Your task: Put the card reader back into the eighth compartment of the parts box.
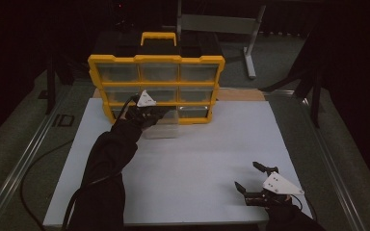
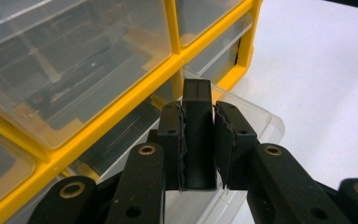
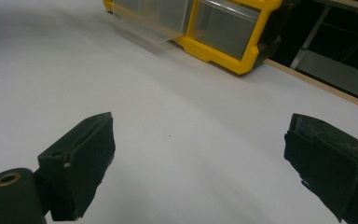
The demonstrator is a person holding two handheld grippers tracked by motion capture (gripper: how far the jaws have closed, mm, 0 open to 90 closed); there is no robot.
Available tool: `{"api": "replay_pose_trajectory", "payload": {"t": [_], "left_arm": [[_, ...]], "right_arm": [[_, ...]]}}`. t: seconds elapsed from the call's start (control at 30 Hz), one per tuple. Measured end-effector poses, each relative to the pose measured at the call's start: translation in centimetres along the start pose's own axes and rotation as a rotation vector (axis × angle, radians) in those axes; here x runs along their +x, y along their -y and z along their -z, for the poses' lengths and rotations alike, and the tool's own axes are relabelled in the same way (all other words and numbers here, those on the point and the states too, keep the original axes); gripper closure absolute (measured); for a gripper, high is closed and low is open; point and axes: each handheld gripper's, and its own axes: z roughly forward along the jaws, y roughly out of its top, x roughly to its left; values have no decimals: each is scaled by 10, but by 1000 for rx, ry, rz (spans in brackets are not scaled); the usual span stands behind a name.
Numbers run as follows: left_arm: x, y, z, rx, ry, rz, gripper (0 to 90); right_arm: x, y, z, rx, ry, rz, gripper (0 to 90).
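black block (image 2: 196, 140), glossy, rectangular

A dim room: white tabletop (image 1: 212, 159), grey-green floor (image 1: 14, 139) (metal stand (image 1: 250, 43) behind), dark surroundings.

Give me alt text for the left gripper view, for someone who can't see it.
The left gripper is clamped on a small black block above a clear plastic drawer pulled out of a yellow organizer standing on a white table.

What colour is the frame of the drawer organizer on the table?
Yellow. The organizer frame shows best in the high view, standing around its clear drawers.
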Motion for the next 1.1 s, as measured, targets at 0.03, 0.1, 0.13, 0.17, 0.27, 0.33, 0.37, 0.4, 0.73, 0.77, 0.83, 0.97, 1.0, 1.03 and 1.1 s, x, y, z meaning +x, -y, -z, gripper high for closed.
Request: {"api": "replay_pose_trajectory", "payload": {"t": [0.03, 0.1, 0.13, 0.17, 0.27, 0.33, 0.37, 0.4, 0.73, 0.77, 0.83, 0.97, 1.0, 1.03, 1.1], "left_arm": [[0, 0, 0, 0, 0, 0, 741], [0, 1, -2, 4, -9, -3, 741], [0, 2, -2, 6, -8, 0, 740], [0, 2, -3, 8, -10, 0, 741], [-1, 3, -5, 17, -8, -2, 740], [-2, 4, -6, 25, -12, -10, 740], [-2, 4, -7, 26, -10, -9, 740], [-2, 4, -7, 28, -5, -15, 740], [-3, 3, -13, 80, -13, -21, 739], [-2, 3, -14, 83, -13, -18, 739], [-2, 3, -14, 84, -18, -18, 738], [-2, 2, -13, 79, -24, -22, 732], [-2, 1, -12, 74, -23, -19, 725], [-1, 0, -10, 73, -20, -12, 678], [0, -1, -9, 83, -3, 2, 590]], "right_arm": [[0, 0, 0, 0, 0, 0, 83], [0, 0, 0, 1, 1, -1, 83], [0, 0, 0, 1, 1, 0, 83], [0, 0, 0, 2, 1, 1, 84], [0, 0, 0, 3, 1, 1, 83], [0, 0, -1, 5, 1, 5, 83], [0, 0, -1, 7, 1, 6, 83], [0, 0, -1, 9, -1, 13, 83], [0, 0, -1, 7, 2, 3, 83], [0, 0, -1, 7, 3, 4, 83], [0, 0, -1, 10, 0, 15, 83], [0, 0, -1, 7, 2, 4, 83], [0, 0, -1, 8, 3, 5, 83], [0, 0, 0, 9, 1, 10, 83], [0, 0, -1, 7, 3, 5, 84]]}}
